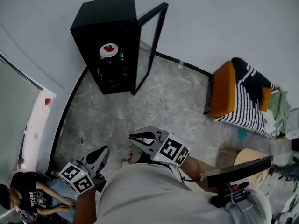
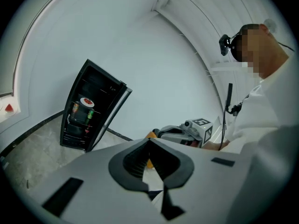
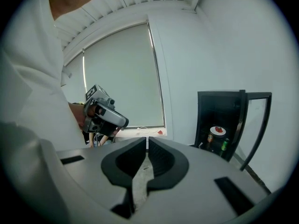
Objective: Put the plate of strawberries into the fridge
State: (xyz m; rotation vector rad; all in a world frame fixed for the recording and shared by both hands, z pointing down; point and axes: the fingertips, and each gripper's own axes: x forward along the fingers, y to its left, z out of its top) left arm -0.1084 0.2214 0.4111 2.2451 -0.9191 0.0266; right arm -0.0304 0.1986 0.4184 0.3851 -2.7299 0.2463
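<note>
The black fridge (image 1: 105, 31) stands against the far wall with its glass door (image 1: 152, 45) swung open. A white plate of strawberries (image 1: 109, 50) rests on a shelf inside it, also seen in the left gripper view (image 2: 87, 101) and the right gripper view (image 3: 217, 131). Both grippers are held well back from the fridge, close to the person's body. My left gripper (image 1: 105, 149) is shut with nothing between its jaws (image 2: 149, 141). My right gripper (image 1: 132, 138) also looks shut and empty (image 3: 146, 139).
Bottles (image 1: 121, 55) stand beside the plate in the fridge. An orange chair (image 1: 224, 90) draped with striped cloth sits at the right. A white ledge (image 1: 37, 125) runs along the left wall, and a person (image 1: 28, 190) crouches at the bottom left. Grey stone floor (image 1: 163, 106) lies between me and the fridge.
</note>
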